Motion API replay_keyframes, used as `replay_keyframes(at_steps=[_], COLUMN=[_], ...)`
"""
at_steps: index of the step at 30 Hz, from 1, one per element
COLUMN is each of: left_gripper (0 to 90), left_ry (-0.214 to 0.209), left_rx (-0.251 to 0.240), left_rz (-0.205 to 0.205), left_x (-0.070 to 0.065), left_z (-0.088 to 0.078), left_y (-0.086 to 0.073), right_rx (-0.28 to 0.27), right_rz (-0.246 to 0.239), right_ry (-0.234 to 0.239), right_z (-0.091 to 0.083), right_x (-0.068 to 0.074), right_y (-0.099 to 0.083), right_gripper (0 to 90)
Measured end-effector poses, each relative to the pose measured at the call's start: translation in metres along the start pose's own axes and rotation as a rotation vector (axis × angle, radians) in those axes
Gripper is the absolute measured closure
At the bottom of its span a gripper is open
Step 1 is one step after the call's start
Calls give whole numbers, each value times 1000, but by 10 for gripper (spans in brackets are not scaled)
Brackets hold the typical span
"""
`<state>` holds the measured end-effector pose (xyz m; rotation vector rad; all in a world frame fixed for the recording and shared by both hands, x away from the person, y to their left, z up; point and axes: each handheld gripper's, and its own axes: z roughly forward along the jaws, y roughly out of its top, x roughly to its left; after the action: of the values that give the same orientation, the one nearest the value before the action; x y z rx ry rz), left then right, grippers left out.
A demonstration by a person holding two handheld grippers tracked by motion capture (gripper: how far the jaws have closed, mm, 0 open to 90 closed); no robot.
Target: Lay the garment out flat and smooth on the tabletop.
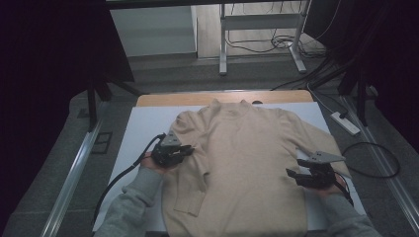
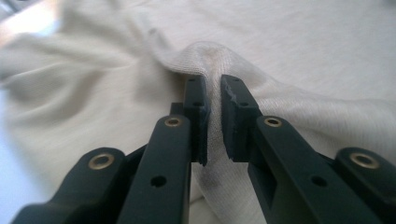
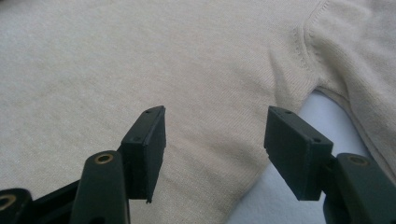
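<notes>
Pinching sweater (image 2: pixel 289 56) fold, left gripper (image 2: pixel 214 119); right gripper (image 3: pixel 215 140) gapes at its edge.

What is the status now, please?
Left hand-held gripper shut on sweater fold. Right hand-held gripper open over sweater's side edge. Nothing in the way.

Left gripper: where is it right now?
In the high view the left gripper is at the sweater's left edge, shut on a fold of its left sleeve near the armpit.
</notes>
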<state>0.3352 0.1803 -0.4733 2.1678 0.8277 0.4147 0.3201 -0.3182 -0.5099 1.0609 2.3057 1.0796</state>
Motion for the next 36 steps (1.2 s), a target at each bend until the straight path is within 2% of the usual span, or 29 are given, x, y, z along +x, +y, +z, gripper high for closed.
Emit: replay_keyframes(at_steps=[5,11,13,20,22,26,27,28,29,31,34,36], left_gripper=[809,805,802,803,803,803,804,804,803,802,759,652], left_ry=[107,194,223,332,382,457,481,481,537,575,620,614], left_rx=[19,22,32,115,141,155,161,161,173,192,187,166], left_rz=[-40,-122,-145,-218,-226,-281,-288,-288,-297,-311,-351,-362], left_x=[25,61,73,116,128,151,156,156,164,172,177,175], left_z=[-30,-63,-69,-79,-85,-103,-107,-107,-115,-122,-129,-129], left_y=[-20,-36,-41,-68,-75,-89,-93,-93,-100,-106,-115,-118], right_rx=[-1,-5,-3,-5,-5,-1,0,-1,-1,-1,1,1], right_rz=[4,3,5,8,9,10,9,9,10,10,9,9], right_ry=[-7,-15,-18,-22,-23,-26,-27,-28,-28,-29,-30,-30], right_z=[0,-1,-1,-1,-1,0,0,-1,-1,-1,0,0], right_x=[-1,-1,-1,-3,-3,-3,-3,-3,-3,-3,-3,-3], right_y=[0,0,0,0,0,0,0,0,0,0,0,0], right_gripper=[385,385,384,383,383,383,383,383,382,382,382,382])
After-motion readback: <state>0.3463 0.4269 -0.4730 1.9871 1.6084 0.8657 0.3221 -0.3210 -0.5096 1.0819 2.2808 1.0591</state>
